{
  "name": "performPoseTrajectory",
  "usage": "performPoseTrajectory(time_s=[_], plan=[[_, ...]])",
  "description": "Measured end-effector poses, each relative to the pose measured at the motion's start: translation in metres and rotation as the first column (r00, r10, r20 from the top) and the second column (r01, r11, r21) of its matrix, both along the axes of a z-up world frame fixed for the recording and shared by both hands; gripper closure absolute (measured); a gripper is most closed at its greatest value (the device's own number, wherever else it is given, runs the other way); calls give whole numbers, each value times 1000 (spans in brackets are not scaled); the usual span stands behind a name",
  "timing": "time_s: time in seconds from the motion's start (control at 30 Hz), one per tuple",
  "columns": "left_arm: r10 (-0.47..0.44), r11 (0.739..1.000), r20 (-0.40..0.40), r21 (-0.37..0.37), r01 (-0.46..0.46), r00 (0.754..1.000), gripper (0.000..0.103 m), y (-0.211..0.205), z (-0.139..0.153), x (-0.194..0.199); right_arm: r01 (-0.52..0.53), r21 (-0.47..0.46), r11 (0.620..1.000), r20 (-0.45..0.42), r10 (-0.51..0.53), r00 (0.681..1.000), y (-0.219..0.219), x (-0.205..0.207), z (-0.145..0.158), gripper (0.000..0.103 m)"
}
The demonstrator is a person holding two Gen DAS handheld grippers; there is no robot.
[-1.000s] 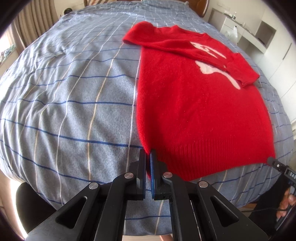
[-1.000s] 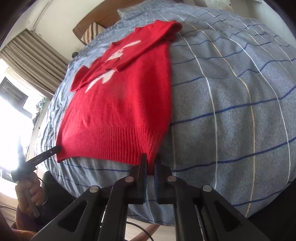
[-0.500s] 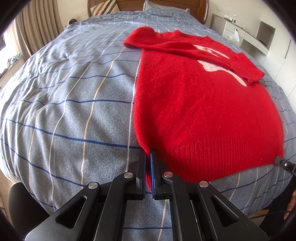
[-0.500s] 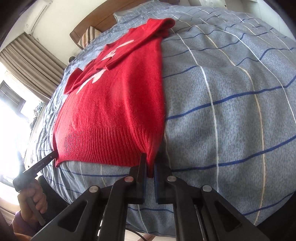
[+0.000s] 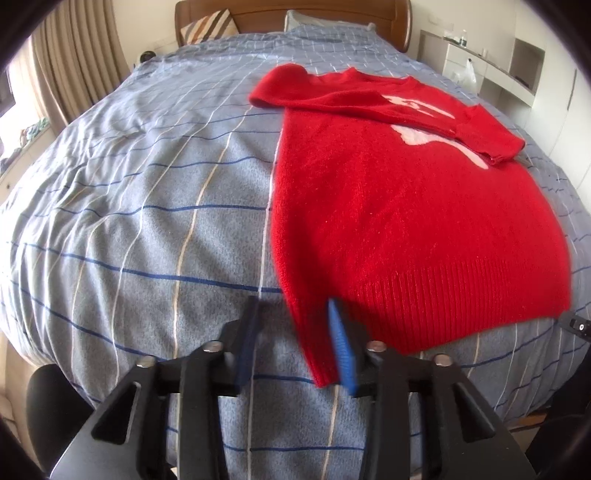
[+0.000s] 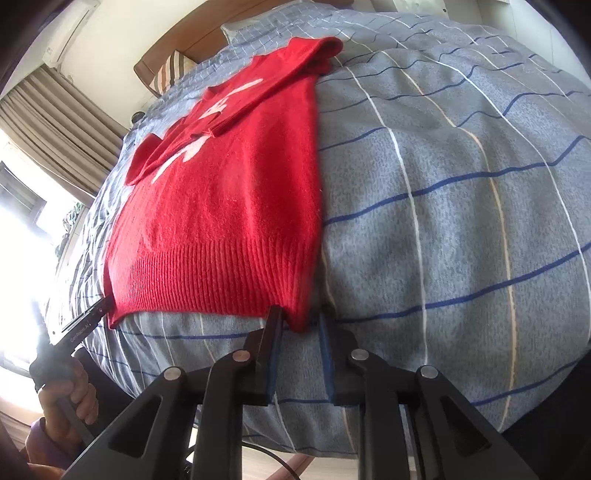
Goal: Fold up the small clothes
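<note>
A red knit sweater (image 5: 399, 192) with a white pattern lies flat on the blue checked bedspread (image 5: 147, 206), both sleeves folded across its chest. My left gripper (image 5: 293, 317) is open, its jaws apart on either side of the sweater's near left hem corner. My right gripper (image 6: 299, 321) is open too, with the near right hem corner (image 6: 295, 314) loose between its jaws. The sweater also shows in the right wrist view (image 6: 229, 206). The left gripper's tip (image 6: 88, 317) shows at the other hem corner in the right wrist view.
A wooden headboard (image 5: 295, 14) and pillows stand at the far end of the bed. Curtains (image 5: 74, 55) hang at the left, white shelves (image 5: 509, 74) at the right. The bed's near edge lies just under both grippers.
Both grippers have opened and let go of the sweater's hem corners. The hem now rests on the bedspread.
</note>
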State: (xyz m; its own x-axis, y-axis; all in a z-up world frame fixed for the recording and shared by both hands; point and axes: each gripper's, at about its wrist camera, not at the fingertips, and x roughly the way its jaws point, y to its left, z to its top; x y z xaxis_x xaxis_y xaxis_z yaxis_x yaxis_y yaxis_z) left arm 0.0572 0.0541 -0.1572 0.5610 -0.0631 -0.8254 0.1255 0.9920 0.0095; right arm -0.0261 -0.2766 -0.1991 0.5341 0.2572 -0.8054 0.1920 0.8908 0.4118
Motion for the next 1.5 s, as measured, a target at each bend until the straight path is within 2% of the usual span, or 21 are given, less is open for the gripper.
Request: performPoseTrajectory(time_s=[0.03, 0.07, 0.23, 0.43, 0.6, 0.9, 1.03, 1.1, 1.17, 1.3, 1.4, 1.5], plan=[[11, 1000, -7, -5, -11, 1000, 26, 2, 2, -2, 6, -15, 1000, -7, -6, 1000, -1, -4, 2, 74], [24, 1000, -7, -14, -24, 1000, 22, 6, 5, -5, 12, -37, 999, -12, -12, 1000, -2, -8, 4, 71], [60, 995, 8, -76, -60, 998, 20, 22, 23, -16, 65, -189, 980, 22, -62, 998, -5, -29, 25, 63], [166, 975, 81, -164, -151, 983, 7, 43, 53, -12, 176, -275, 945, 166, -133, 977, -10, -38, 54, 57], [200, 973, 103, -138, -185, 974, 7, 47, 56, -6, 184, -296, 937, 215, -122, 969, -1, -33, 60, 56], [215, 972, 91, -114, -205, 972, 6, 49, 51, -10, 167, -289, 943, 190, -114, 975, 3, -33, 47, 56], [223, 972, 94, -99, -214, 970, 6, 49, 55, -8, 148, -281, 948, 217, -87, 972, 3, -34, 56, 56], [229, 971, 99, -93, -220, 968, 6, 51, 58, -8, 140, -281, 949, 245, -70, 967, -4, -33, 70, 56], [236, 969, 117, -99, -226, 965, 6, 55, 62, -10, 106, -329, 938, 251, -22, 968, -12, -19, 88, 55], [266, 961, 128, -119, -252, 956, 6, 63, 63, -10, -50, -451, 891, 205, 158, 966, -6, 39, 123, 55], [280, 954, 102, -138, -265, 954, 6, 66, 62, -8, -241, -480, 843, 168, 358, 918, 26, 93, 134, 53], [289, 951, 102, -146, -273, 952, 6, 67, 65, -10, -397, -470, 789, 127, 505, 854, 65, 147, 119, 52]])
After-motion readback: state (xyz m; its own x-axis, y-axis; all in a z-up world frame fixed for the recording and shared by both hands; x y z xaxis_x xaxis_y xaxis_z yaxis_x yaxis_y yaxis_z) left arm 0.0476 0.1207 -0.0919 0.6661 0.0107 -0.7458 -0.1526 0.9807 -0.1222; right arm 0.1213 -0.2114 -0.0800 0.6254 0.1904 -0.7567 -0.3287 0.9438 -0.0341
